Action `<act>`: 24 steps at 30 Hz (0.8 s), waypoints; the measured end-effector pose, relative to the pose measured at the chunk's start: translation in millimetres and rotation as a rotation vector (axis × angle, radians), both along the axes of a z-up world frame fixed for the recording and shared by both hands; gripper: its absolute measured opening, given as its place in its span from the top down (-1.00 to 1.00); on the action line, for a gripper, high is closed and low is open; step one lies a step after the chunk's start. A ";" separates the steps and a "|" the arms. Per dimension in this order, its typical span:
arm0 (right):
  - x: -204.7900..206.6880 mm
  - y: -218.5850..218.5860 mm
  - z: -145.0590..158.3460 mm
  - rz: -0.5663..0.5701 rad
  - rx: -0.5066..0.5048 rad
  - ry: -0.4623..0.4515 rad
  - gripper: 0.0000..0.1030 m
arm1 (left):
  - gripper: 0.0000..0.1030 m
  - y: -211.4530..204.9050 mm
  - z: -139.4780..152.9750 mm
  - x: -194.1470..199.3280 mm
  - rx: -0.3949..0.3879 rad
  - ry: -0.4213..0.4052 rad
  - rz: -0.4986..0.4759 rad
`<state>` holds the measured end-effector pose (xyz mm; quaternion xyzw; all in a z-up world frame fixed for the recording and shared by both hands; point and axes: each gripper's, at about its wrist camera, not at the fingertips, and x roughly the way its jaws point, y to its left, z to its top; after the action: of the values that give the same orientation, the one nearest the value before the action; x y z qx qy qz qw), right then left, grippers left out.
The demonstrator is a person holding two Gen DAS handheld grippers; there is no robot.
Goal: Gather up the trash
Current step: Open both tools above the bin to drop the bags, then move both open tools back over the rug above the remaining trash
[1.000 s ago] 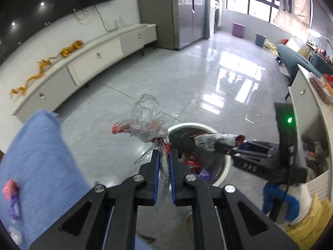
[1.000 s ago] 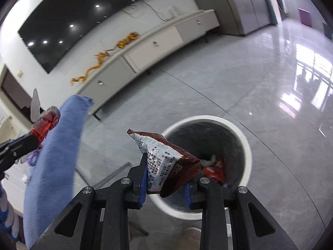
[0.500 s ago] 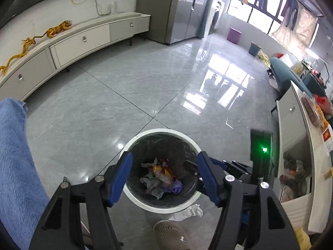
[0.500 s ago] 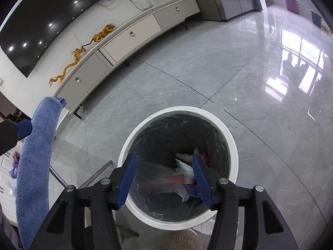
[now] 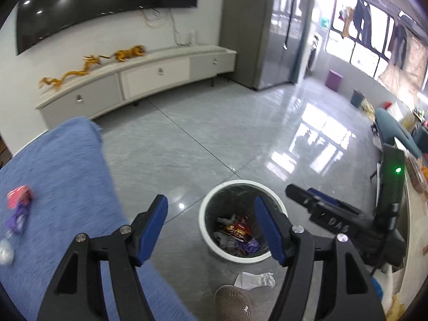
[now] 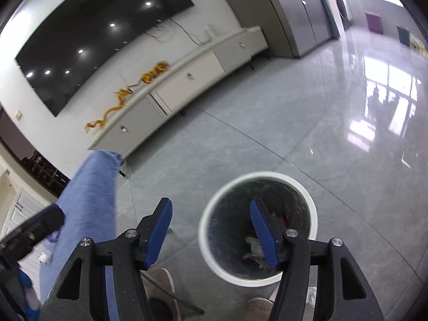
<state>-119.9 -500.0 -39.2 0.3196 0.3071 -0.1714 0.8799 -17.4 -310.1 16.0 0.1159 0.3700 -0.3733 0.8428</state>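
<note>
A white-rimmed round bin [image 5: 214, 248] stands on the grey floor, with several wrappers [image 5: 236, 234] inside; it also shows in the right wrist view [image 6: 256, 281]. My left gripper [image 5: 211, 214] is open and empty, above and left of the bin. My right gripper [image 6: 211, 215] is open and empty, above the bin's left rim; it shows as a black body in the left wrist view [image 5: 334, 219]. On the blue cloth [image 5: 58, 176] lie a pink wrapper [image 5: 20, 196], a purple wrapper [image 5: 16, 219] and a clear piece [image 5: 5, 252].
A crumpled white tissue [image 5: 254, 281] lies on the floor by the bin, next to a slipper [image 5: 232, 303]. A long white TV cabinet [image 5: 139, 77] runs along the far wall. A white side cabinet [image 5: 412, 214] stands at the right.
Both grippers opened and dropped their wrappers into the bin, then lifted and tilted up, away from the bin. The cloth with trash has come back into the left wrist view.
</note>
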 end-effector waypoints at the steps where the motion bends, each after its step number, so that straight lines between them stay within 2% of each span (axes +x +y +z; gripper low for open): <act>1: -0.5 9.9 12.3 0.008 -0.017 -0.014 -0.17 | -0.35 12.5 5.8 -2.1 -0.011 -0.011 0.019; 5: 1.4 41.8 43.9 0.045 -0.064 -0.047 -0.26 | -0.38 55.2 28.2 -8.6 -0.048 -0.064 0.089; 8: 4.0 67.1 66.2 0.077 -0.101 -0.075 -0.30 | -0.49 91.8 51.0 -16.2 -0.081 -0.134 0.148; 14: 7.7 117.0 106.4 0.138 -0.178 -0.120 -0.39 | -0.53 163.6 87.4 -31.2 -0.142 -0.229 0.271; 24: -1.1 199.7 137.8 0.233 -0.299 -0.189 -0.46 | -0.57 244.3 105.8 -55.4 -0.179 -0.336 0.473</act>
<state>-121.1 -300.3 98.6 0.1627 0.2292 -0.0816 0.9562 -72.7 -65.8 121.8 0.0119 0.2075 -0.1733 0.9627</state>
